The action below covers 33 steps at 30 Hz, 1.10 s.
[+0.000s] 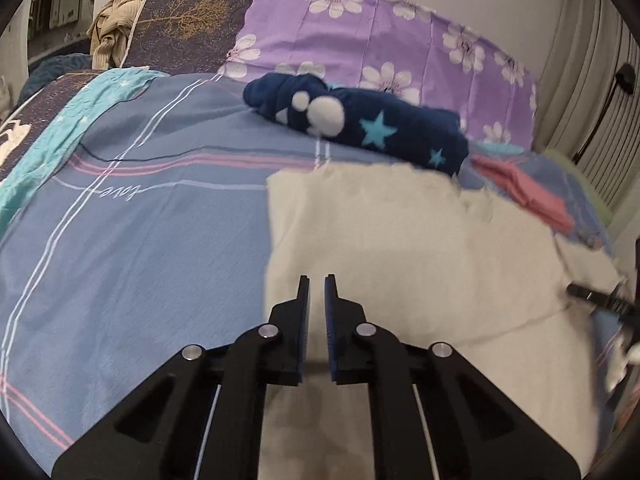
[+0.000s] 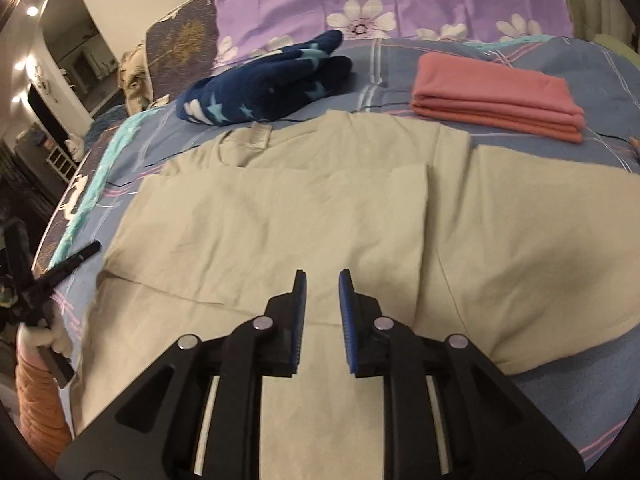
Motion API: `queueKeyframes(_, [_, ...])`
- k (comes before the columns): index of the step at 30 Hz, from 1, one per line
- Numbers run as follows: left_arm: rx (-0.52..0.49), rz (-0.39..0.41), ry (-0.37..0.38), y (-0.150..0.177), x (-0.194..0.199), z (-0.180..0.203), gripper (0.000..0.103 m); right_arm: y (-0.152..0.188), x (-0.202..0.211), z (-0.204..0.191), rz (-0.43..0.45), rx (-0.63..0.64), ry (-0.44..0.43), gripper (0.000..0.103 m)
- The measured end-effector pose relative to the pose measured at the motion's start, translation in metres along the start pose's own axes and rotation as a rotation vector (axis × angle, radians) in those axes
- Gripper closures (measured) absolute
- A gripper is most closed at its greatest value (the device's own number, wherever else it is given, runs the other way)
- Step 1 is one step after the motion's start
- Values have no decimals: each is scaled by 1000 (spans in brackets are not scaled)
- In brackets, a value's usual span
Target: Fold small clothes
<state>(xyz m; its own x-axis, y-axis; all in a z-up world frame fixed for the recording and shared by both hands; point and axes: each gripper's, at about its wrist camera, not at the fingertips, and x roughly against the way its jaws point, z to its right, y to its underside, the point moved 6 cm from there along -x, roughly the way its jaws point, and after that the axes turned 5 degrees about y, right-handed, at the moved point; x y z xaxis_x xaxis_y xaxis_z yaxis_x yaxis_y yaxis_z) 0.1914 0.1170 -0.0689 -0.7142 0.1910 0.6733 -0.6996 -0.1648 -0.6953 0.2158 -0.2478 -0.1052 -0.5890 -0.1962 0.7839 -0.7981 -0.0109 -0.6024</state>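
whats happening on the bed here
A person with a handheld gripper in each hand is folding a beige cotton garment spread flat on the blue plaid bedsheet. One side is already folded inward. Both the left gripper and right gripper hover over the cloth with nothing between their fingers, the left nearly shut. A folded pink cloth stack and a navy star-patterned fleece bundle lie further back.

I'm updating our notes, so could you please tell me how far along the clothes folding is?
Done: a pink garment lies folded in a neat stack on the bed. In hand: the beige T-shirt is spread flat with one side flap folded in; neither the left tongs nor the right tongs hold it. Left: finishing it, then the crumpled navy star-print garment.
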Motion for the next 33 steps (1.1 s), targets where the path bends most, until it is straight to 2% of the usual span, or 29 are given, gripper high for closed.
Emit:
queueKeyframes(1, [-15, -2, 4, -4, -5, 7, 94, 0, 3, 3, 27, 0, 33, 85])
queueKeyframes(3, [-89, -26, -30, -6, -24, 21, 94, 2, 4, 5, 32, -14, -11, 85])
queueKeyframes(5, [-180, -92, -168, 4, -57, 20, 93, 11, -10, 13, -40, -13, 24, 85])
queueKeyframes(6, [-196, -136, -207, 13, -73, 16, 91, 16, -17, 18, -68, -7, 50, 87])
queueKeyframes(7, [-199, -98, -207, 13, -74, 16, 91, 21, -19, 22, -61, -3, 49, 91])
queueKeyframes(9, [-196, -104, -223, 11, -69, 17, 89, 25, -11, 28, -44, -10, 35, 91])
queueKeyframes(11, [-218, -100, -240, 14, -67, 20, 89, 23, 9, 43, -2, -18, 79, 91])
queueKeyframes(12, [-218, -103, -241, 13, -65, 21, 89, 18, 20, 53, 31, -17, 106, 90])
queueKeyframes(13, [-207, -107, -237, 12, -63, 21, 88, 13, 36, 70, 66, -28, 150, 85])
queueKeyframes(15, [-165, -104, -161, 10, -56, 27, 85, -3, 67, 116, 115, -96, 249, 78])
queueKeyframes(17, [-154, -70, -106, 7, -49, 41, 73, -18, 93, 171, 152, -191, 357, 72])
queueKeyframes(19, [-182, -50, -87, 6, -50, 57, 53, -27, 115, 235, 180, -316, 484, 68])
queueKeyframes(21, [-216, -61, -66, 11, -57, 71, 48, -28, 127, 300, 169, -438, 601, 65])
queueKeyframes(22, [-230, -86, -68, 16, -64, 76, 48, -26, 128, 318, 151, -453, 635, 64])
queueKeyframes(24, [-244, -128, -91, 25, -80, 77, 46, -23, 119, 344, 98, -453, 672, 64])
queueKeyframes(27, [-225, -126, -75, 24, -80, 76, 45, -21, 107, 357, 68, -445, 695, 64])
queueKeyframes(29, [-215, -121, -64, 24, -80, 75, 44, -23, 106, 364, 80, -462, 729, 68])
queueKeyframes(31, [-219, -120, -68, 24, -80, 75, 44, -23, 108, 377, 83, -528, 717, 94])
queueKeyframes(33, [-226, -118, -75, 24, -80, 76, 44, -25, 112, 384, 113, -605, 659, 97])
